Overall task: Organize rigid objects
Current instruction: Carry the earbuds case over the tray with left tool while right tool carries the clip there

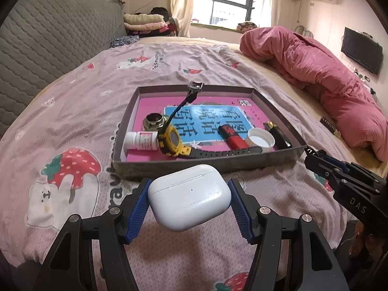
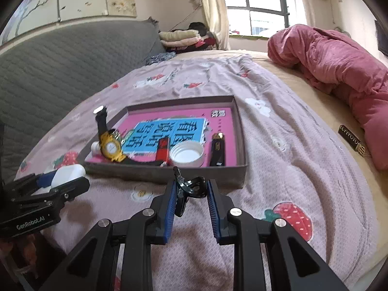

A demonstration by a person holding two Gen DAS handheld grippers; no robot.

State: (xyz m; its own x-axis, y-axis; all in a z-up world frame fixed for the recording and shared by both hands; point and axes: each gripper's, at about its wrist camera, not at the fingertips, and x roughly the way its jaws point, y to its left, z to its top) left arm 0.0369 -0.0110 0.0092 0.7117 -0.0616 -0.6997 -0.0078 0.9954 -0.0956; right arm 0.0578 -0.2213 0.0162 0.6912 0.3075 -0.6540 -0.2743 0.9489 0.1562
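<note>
My left gripper (image 1: 189,181) is shut on a white earbud case (image 1: 189,196), held above the bedsheet just short of the tray's near wall. The grey tray (image 1: 194,163) has a pink floor. On it lie a yellow and black watch (image 1: 173,141), a white pill bottle (image 1: 141,140), a metal ring (image 1: 154,120), a red stick (image 1: 231,137), a white cap (image 1: 260,139) and a black bar (image 1: 278,137). My right gripper (image 2: 191,184) is shut on a small black and metal clip (image 2: 185,186), also in front of the tray (image 2: 169,173). The left gripper (image 2: 48,179) shows at the left edge there.
A bunched pink quilt (image 1: 327,72) lies along the right side of the bed. A grey quilted headboard (image 1: 48,43) stands on the left. A small black bar (image 2: 350,139) rests on the bare mattress by the quilt. Folded clothes (image 1: 145,21) are stacked at the far end.
</note>
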